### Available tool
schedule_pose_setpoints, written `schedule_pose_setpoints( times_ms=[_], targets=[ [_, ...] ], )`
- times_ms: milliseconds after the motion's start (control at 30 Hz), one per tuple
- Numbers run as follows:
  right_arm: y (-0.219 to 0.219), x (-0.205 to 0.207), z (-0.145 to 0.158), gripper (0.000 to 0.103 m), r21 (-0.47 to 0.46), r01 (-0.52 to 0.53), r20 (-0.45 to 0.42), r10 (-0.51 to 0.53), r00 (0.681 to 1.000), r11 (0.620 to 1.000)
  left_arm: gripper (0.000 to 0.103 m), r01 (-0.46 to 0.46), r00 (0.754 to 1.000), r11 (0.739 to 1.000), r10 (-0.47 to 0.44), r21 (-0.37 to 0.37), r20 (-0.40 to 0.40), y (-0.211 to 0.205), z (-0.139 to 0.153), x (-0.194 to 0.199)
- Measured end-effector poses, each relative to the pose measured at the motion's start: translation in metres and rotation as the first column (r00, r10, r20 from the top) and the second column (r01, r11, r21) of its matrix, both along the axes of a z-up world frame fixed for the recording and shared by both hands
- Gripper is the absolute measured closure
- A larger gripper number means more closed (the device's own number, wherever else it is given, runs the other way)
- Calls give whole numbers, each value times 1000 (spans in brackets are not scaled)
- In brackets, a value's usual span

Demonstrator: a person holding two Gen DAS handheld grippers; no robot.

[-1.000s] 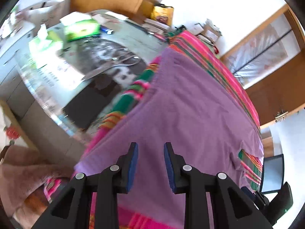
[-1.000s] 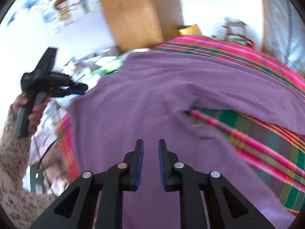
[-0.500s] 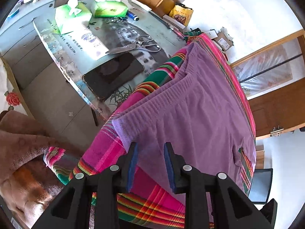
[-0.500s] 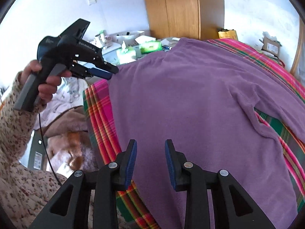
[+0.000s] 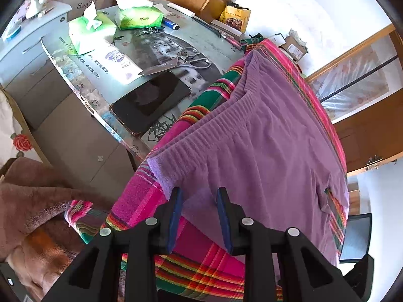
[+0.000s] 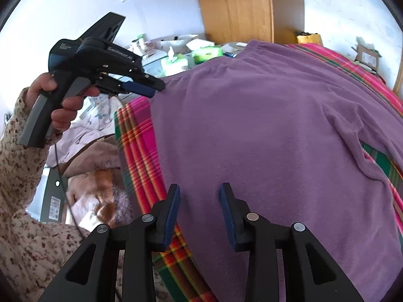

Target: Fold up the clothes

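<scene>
Garment: we found the purple sweater (image 6: 264,125) spread flat on the plaid cloth (image 6: 137,136), hem along its near edge.
Left gripper (image 5: 200,214): we saw jaws spread over the hem corner, nothing pinched.
Right gripper (image 6: 200,210): we saw jaws opening above the sweater, nothing between them.

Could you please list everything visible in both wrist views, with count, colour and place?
sweater: one, purple, spread flat on the plaid cloth.
plaid cloth: one, pink, green and orange, under the sweater.
phone: one, black, on the desk beside the cloth.
scissors: one pair, metal, beyond the phone.
tissue packs: two, green, far end of desk.
wardrobe: one, wooden, against the wall.
left tongs: open, over the sweater's hem corner.
right tongs: opening, nothing between them, over the sweater's side edge.
</scene>
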State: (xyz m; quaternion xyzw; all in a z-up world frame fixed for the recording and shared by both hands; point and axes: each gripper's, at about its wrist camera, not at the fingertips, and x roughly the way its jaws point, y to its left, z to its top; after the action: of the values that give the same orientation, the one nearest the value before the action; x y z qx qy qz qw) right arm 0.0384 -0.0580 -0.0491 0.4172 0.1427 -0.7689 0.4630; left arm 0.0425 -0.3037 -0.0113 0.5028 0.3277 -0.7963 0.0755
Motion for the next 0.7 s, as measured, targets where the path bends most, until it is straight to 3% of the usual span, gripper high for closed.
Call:
schedule_pose_setpoints(
  times_ms=[200,267,467,700],
  targets=[
    [6,-20,4,68,-28,89,5,-89,996,996,74,14,1000,995,-14,-99,3,14,10,-6],
    [4,-22,-3,68,-14,98,23,-97,995,995,74,12,1000,986,-13,-167,-6,21,15,-8],
    [-2,-8,4,68,-7,48,-31,-48,998,999,74,32,998,959,-48,-281,-50,42,28,-16],
    [14,-38,9,67,4,251,-70,-250,966,968,74,105,986,909,-147,-403,-74,75,34,-27]
  ],
)
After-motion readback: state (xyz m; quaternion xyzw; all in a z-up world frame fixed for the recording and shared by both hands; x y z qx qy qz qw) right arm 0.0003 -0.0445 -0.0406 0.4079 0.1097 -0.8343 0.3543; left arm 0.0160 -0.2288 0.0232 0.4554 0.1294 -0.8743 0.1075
